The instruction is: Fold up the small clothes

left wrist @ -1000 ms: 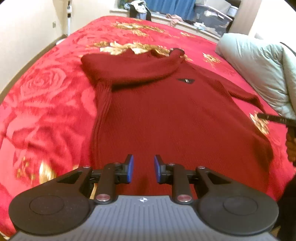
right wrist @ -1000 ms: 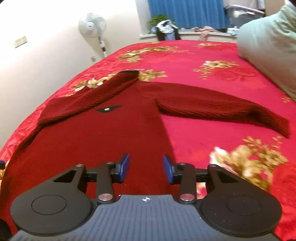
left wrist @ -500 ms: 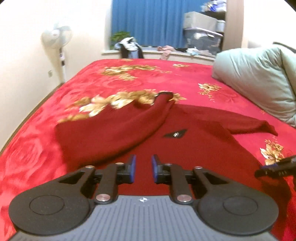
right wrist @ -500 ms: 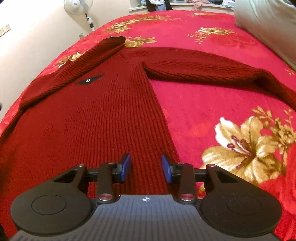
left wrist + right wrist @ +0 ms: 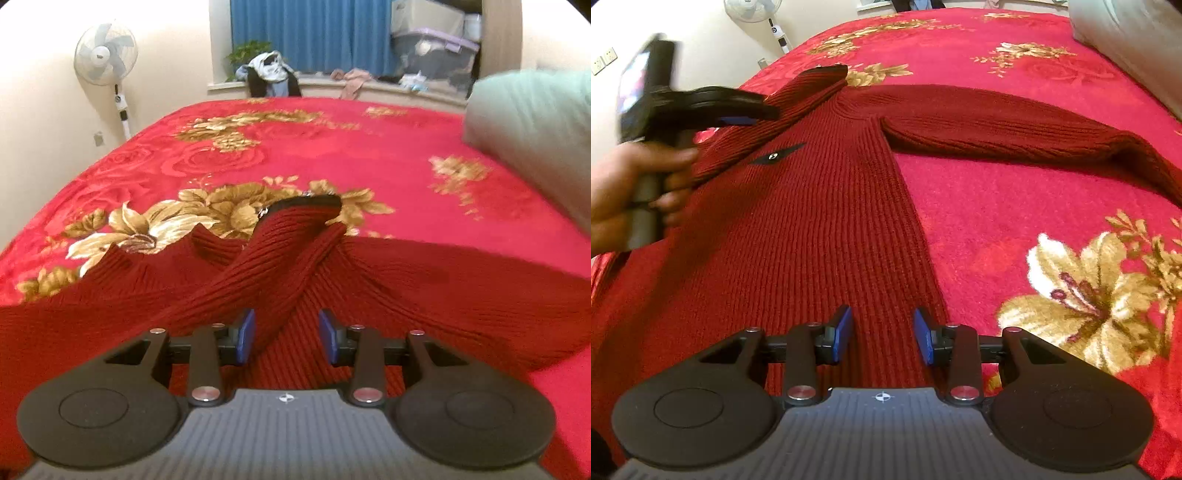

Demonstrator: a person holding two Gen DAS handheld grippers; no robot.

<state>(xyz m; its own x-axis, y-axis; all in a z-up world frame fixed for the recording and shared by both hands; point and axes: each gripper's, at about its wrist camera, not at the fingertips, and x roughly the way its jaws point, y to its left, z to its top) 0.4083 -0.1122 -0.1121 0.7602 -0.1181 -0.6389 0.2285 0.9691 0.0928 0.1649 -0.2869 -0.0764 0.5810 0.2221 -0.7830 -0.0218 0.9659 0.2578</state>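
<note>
A dark red sweater (image 5: 820, 229) is lying flat on a red flowered blanket (image 5: 1015, 229), neck toward twelve o'clock, body running lengthwise toward six. One sleeve (image 5: 280, 258) is lying folded diagonally across the chest; the other sleeve (image 5: 1015, 125) is stretching out toward three o'clock, unfolded. The left gripper (image 5: 287, 336) is opening just over the folded sleeve — cloth is showing between its jaws, but the pads are not pressing it. The right gripper (image 5: 882, 332) is hovering part open and empty over the body's right edge. That outstretched sleeve likely comes next — it is lying nearer the right gripper, at about one o'clock.
</note>
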